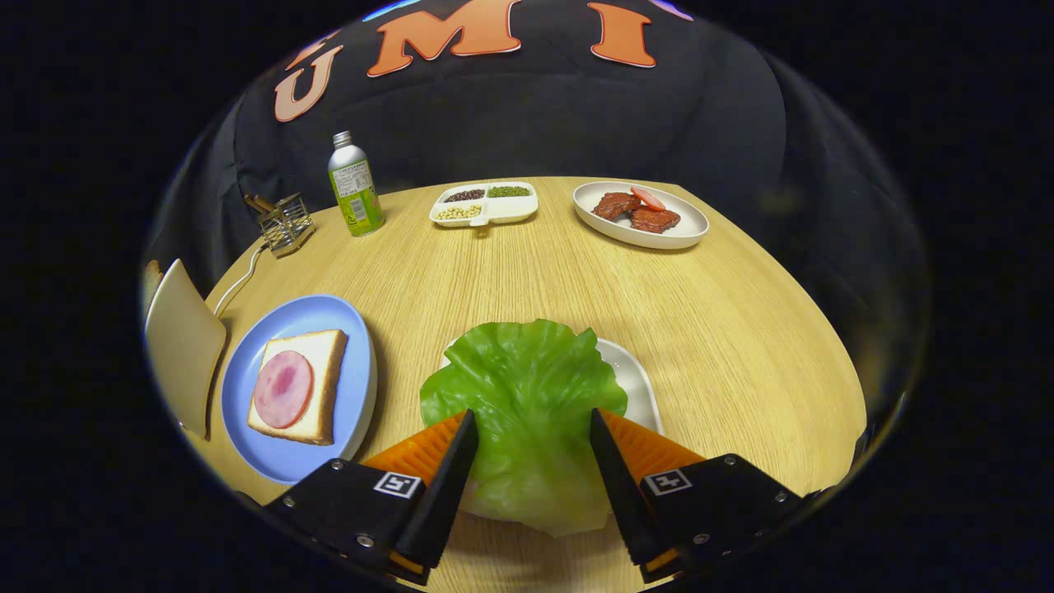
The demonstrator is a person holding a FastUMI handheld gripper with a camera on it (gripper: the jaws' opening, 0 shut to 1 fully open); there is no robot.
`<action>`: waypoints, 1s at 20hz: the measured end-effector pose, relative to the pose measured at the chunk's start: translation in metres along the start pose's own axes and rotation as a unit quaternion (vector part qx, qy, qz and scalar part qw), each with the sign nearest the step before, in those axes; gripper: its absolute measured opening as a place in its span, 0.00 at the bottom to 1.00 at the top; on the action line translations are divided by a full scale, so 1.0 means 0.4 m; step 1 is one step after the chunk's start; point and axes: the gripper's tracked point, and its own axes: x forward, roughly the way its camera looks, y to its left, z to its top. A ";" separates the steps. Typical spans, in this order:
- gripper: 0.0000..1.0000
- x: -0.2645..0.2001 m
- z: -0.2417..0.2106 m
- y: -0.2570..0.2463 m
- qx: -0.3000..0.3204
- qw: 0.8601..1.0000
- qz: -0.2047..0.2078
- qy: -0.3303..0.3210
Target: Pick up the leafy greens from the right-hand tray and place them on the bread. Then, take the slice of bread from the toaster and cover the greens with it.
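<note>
- Gripper (pixel 533 432): fingers spread apart, one each side of the lettuce leaf (pixel 527 403). Leaf's stem end lies between them; can't tell if either finger actually touches it, so no firm grip to report.
- Lettuce leaf: big, green, ruffled edge fanning out ahead of the fingertips, pale stem end back toward the gripper body. It lies on a white tray (pixel 638 383) near the table's near edge; tray mostly hidden under the leaf, only its right part shows.
- Blue plate (pixel 309 321): just left of the leaf and tray, near the table's left edge. Holds a bread slice (pixel 309 383) w/ a round pink ham slice (pixel 283 389) on top. Bread is well left of the left finger, apart from the leaf.
- Toaster (pixel 183 346): pale, at the table's left edge, beside the blue plate; a slice edge seems to poke up at its far end, too cut off to be sure.
- Far side of the wooden table (pixel 535 263): wire rack (pixel 284 224) at the far-left corner, green drink bottle (pixel 354 188) next to it, white divided dish (pixel 486 203) w/ beans and grains mid-back, white oval plate (pixel 641 216) w/ brown meat pieces and a red slice far right.
</note>
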 end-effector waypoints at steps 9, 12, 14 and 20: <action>0.41 -0.002 -0.004 0.006 -0.004 1.000 -0.003 0.003; 0.13 -0.006 -0.008 0.005 -0.007 1.000 -0.005 0.010; 0.06 -0.011 -0.012 -0.003 -0.012 1.000 -0.010 0.009; 0.02 -0.082 0.069 0.022 -0.012 0.999 -0.005 -0.030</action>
